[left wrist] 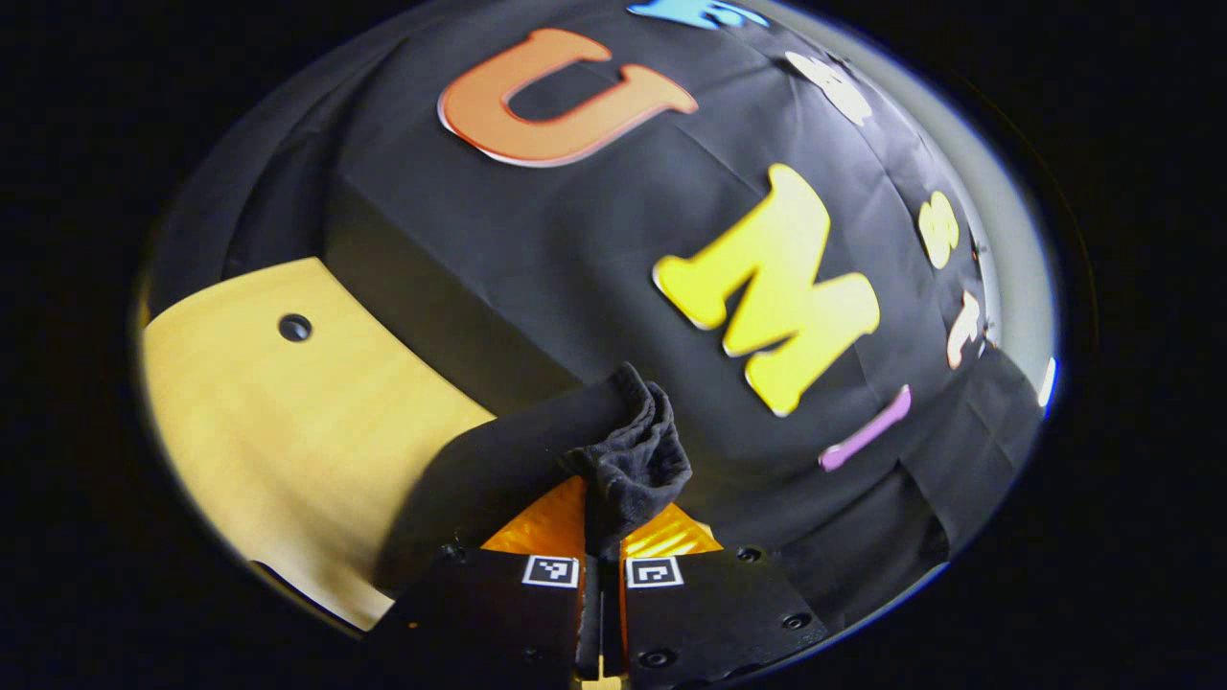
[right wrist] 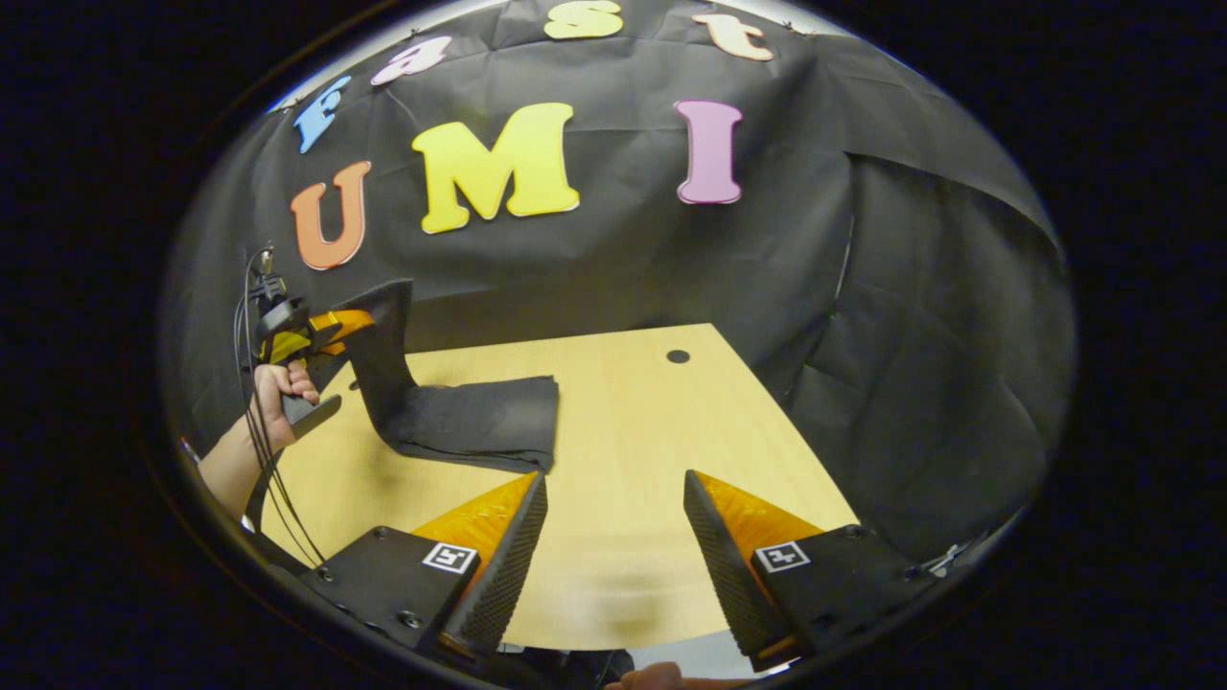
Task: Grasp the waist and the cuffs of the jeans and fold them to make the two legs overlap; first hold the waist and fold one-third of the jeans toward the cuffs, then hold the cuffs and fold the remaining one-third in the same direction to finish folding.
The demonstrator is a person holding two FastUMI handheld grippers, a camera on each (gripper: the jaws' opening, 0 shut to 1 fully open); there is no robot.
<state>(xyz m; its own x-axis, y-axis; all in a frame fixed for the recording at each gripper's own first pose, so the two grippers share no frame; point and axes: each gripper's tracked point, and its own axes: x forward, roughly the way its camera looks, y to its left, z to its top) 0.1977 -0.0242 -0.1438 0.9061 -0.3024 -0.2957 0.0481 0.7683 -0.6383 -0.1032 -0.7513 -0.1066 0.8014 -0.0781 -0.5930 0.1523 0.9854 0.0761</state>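
Note:
The jeans [right wrist: 474,422] are dark and lie partly folded on the wooden table [right wrist: 633,537], with one end lifted upright at the left. In the left gripper view my left gripper [left wrist: 603,551] is shut on a bunched corner of the jeans [left wrist: 628,460], which hang down toward the table. In the right gripper view the left gripper [right wrist: 331,326] is seen held by a hand [right wrist: 278,383] above the table's left side, pulling the cloth up. My right gripper [right wrist: 613,522] stands open over the bare table near the front edge, apart from the jeans.
A small dark hole [right wrist: 678,356] marks the table's far right part. Black cloth walls the booth behind and to the right [right wrist: 939,383]. Cables [right wrist: 251,402] hang from the left gripper beside the person's forearm.

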